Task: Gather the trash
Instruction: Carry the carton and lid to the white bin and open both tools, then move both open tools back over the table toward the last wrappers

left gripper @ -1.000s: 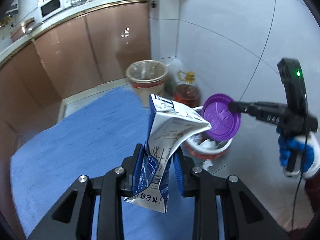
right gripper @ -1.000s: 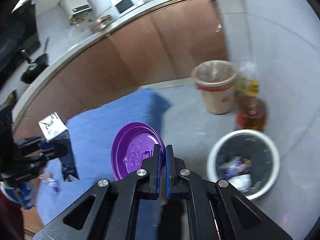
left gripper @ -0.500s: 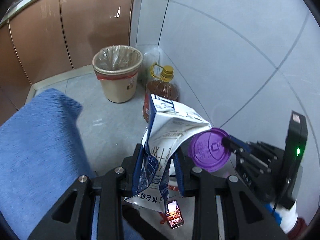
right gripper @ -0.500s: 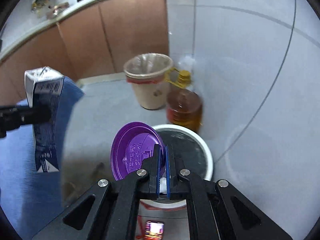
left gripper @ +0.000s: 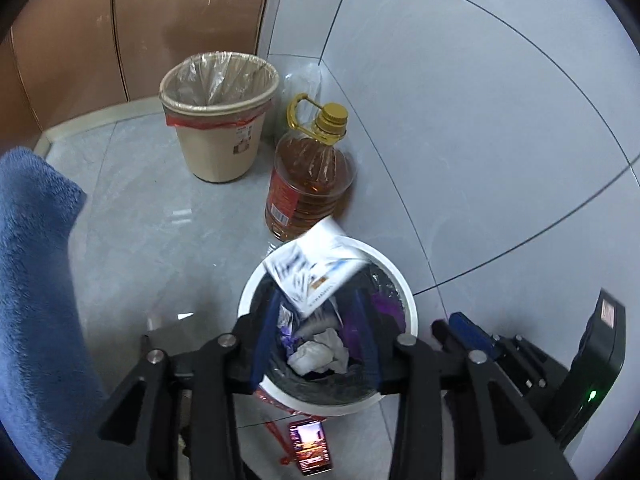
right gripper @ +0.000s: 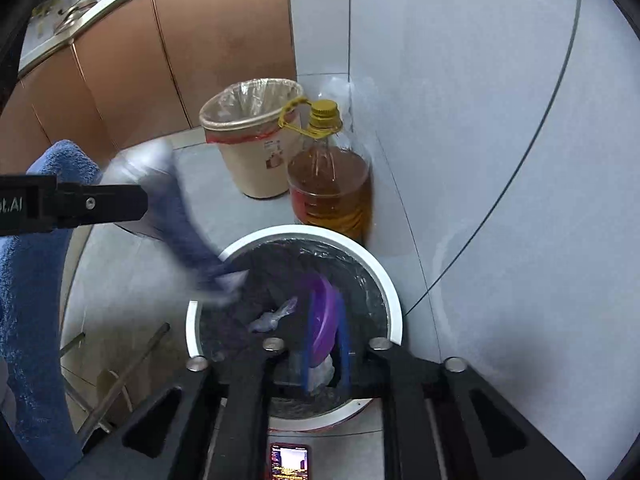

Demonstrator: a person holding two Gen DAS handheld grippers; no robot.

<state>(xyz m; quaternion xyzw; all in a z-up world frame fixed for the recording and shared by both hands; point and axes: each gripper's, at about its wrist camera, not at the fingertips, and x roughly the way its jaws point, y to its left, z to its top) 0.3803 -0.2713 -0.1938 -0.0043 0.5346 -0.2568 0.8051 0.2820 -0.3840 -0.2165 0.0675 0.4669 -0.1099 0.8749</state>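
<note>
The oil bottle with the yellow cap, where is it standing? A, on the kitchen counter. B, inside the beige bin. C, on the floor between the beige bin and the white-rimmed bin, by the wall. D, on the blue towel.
C: the oil bottle stands upright on the floor by the tiled wall, with the beige bin behind it and the white-rimmed bin in front.
</note>
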